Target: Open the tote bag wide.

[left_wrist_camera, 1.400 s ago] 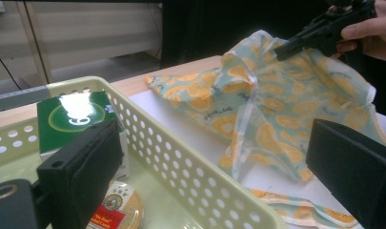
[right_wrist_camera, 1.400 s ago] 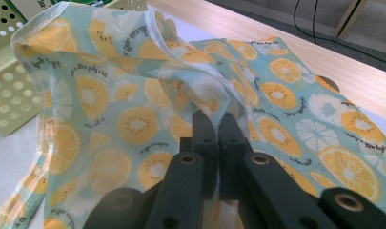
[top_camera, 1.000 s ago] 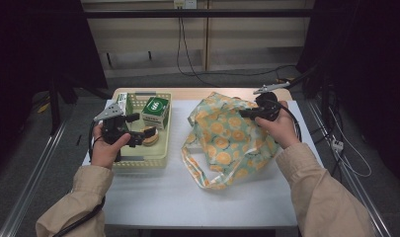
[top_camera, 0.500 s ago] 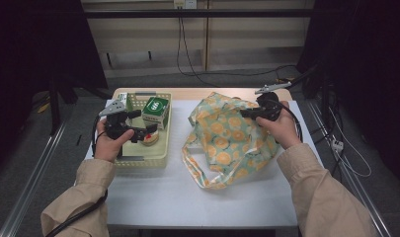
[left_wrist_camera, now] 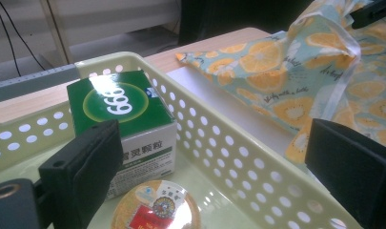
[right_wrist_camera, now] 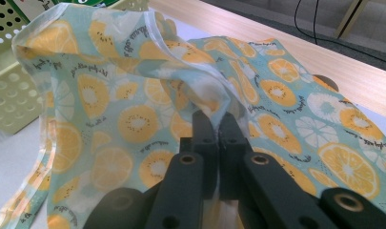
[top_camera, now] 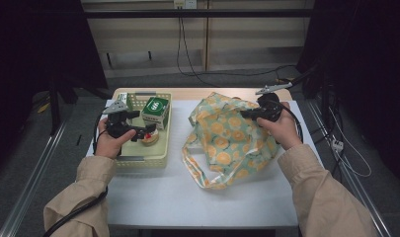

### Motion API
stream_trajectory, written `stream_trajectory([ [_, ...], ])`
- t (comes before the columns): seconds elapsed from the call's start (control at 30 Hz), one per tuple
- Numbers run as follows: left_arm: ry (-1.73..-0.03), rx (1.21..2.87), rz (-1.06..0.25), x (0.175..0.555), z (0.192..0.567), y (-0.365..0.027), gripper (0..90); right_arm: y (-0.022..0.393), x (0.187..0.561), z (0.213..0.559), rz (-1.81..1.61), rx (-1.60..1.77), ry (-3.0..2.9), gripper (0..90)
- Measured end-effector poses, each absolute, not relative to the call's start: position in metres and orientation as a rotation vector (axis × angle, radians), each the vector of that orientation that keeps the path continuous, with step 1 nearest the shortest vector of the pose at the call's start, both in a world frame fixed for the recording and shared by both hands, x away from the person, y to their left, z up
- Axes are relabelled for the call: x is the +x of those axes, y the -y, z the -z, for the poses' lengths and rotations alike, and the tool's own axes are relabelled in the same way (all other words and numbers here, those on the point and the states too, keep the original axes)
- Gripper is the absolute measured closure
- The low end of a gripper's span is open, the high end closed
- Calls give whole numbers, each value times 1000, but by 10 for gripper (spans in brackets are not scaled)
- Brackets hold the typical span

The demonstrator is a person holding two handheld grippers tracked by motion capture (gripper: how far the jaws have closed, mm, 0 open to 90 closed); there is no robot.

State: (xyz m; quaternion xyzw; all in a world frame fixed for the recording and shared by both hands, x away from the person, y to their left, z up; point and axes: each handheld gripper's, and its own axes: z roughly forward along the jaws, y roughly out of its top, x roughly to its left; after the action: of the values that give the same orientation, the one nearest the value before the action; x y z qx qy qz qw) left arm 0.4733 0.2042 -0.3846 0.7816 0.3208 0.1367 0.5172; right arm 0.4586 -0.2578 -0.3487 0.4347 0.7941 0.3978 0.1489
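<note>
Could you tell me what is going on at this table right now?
A person works with a tool in each hand. The right tool is shut on a fold of the orange-print bag, pinching its rim up off the white table. The left tool hangs open inside the pale yellow basket, above a round foil-lidded cup beside a green box.

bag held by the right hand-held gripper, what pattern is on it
Orange citrus slices on pale teal fabric bag; clearest in the right gripper view.

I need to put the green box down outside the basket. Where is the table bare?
Bare table lies along the near edge, in front of the basket and bag. A narrow strip runs between those two. The far side is crowded.
</note>
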Motion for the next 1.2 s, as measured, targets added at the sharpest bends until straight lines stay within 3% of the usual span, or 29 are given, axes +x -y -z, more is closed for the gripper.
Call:
stream_trajectory([
  [1.2,-804,2125,-336,502,421,-187,64,259,456,354,-1133,1258,-2281,891],
])
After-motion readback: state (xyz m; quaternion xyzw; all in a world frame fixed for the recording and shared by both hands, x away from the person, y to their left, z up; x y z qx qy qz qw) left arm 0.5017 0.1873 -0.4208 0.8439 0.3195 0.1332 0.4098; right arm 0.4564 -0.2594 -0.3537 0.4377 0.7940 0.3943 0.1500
